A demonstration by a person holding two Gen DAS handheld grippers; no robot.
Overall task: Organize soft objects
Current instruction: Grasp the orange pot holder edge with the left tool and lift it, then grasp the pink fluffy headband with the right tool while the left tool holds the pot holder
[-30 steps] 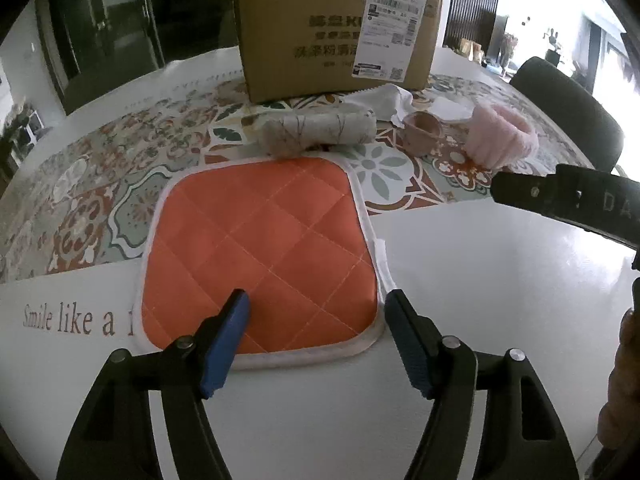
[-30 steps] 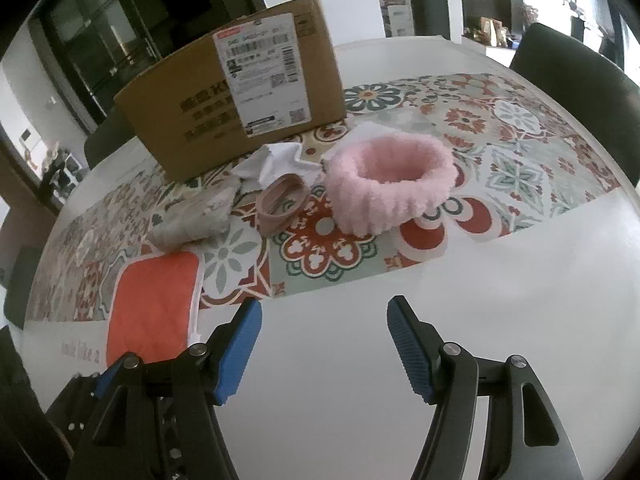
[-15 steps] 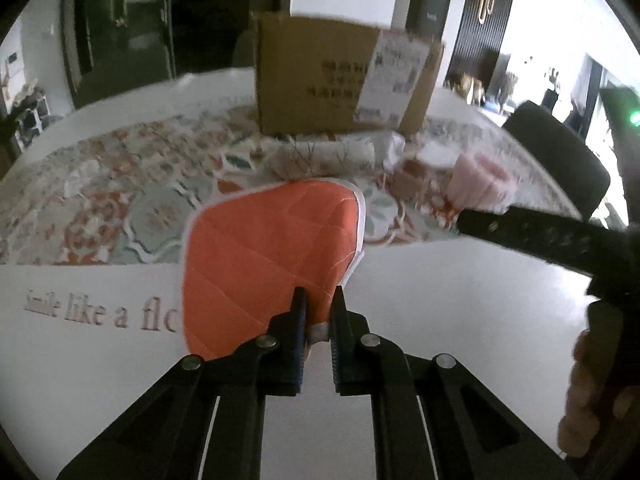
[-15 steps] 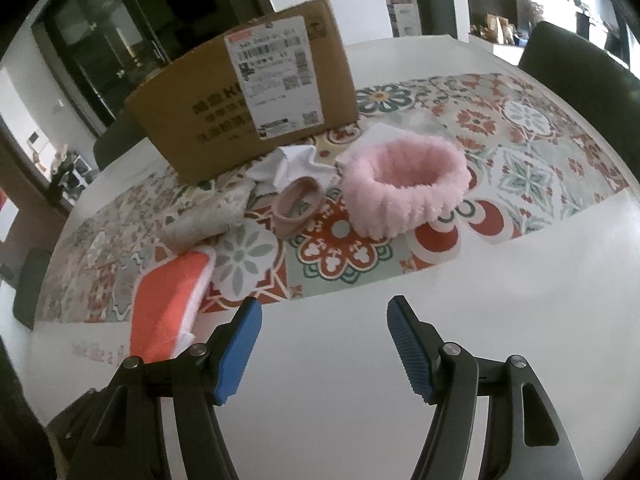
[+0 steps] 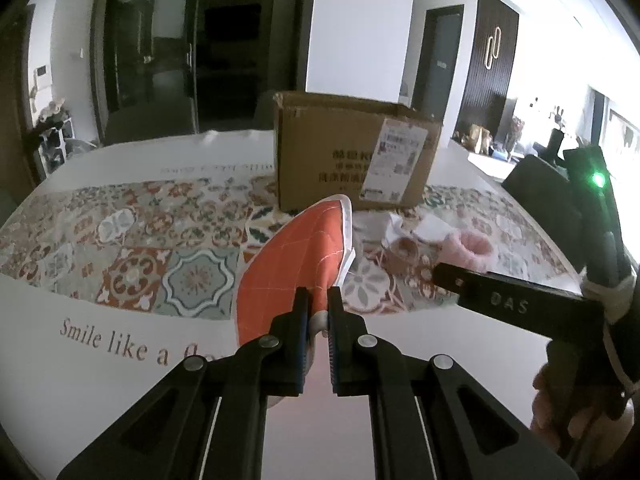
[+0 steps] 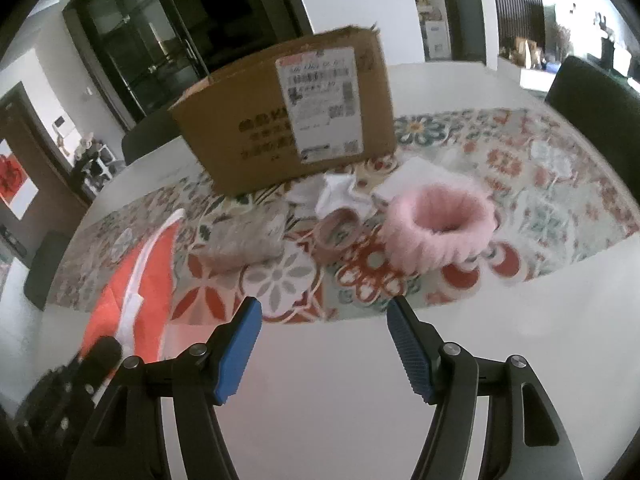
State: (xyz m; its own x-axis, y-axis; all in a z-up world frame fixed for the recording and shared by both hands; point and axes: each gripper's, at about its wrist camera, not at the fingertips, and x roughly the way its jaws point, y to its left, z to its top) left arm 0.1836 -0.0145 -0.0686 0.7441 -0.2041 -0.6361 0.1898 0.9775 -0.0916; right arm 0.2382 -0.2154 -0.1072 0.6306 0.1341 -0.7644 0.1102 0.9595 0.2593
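Observation:
My left gripper (image 5: 318,312) is shut on the near edge of the orange quilted pot holder (image 5: 292,264) and holds it lifted off the table, tilted up toward the cardboard box (image 5: 352,156). The pot holder also shows at the left of the right wrist view (image 6: 136,280). My right gripper (image 6: 324,344) is open and empty above the white table, short of the fluffy pink headband (image 6: 440,228), the small pink band (image 6: 336,228), a rolled beige cloth (image 6: 244,240) and a white cloth (image 6: 340,192).
The box (image 6: 288,116) stands at the back of the patterned table runner (image 6: 520,184). A dark chair (image 6: 600,112) is at the right edge. The right gripper's body (image 5: 520,304) crosses the right of the left wrist view.
My left gripper closed on the pot holder's near edge and raised it off the table. My right gripper moved a little closer to the pink headband and stayed open.

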